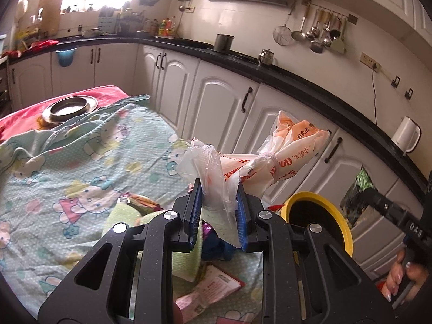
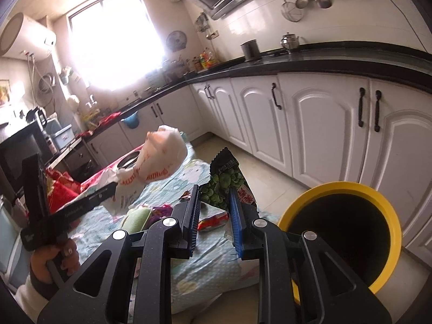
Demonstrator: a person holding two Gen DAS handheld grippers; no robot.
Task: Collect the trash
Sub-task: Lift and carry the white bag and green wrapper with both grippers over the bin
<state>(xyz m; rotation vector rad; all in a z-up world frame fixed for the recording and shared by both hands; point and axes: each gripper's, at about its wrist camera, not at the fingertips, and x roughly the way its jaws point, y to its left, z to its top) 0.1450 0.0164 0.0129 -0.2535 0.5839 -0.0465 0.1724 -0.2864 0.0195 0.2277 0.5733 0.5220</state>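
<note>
My left gripper (image 1: pixel 219 189) is shut on a white and orange plastic bag (image 1: pixel 280 156), held up above the table; the bag also shows in the right wrist view (image 2: pixel 159 159). My right gripper (image 2: pixel 214 198) is shut on a green and black snack wrapper (image 2: pixel 224 178), lifted over the table's near edge. The yellow-rimmed black trash bin (image 2: pixel 348 232) stands on the floor just right of the table, right of my right gripper; it shows in the left wrist view too (image 1: pixel 318 216). More wrappers (image 2: pixel 213 220) and a green cloth (image 1: pixel 127 216) lie on the table.
The table is covered by a cartoon-print sheet (image 1: pixel 81 167) with a metal dish (image 1: pixel 70 109) at its far end. A pink booklet (image 1: pixel 213 286) lies near the front edge. White kitchen cabinets (image 2: pixel 324 135) under a black counter run along the right.
</note>
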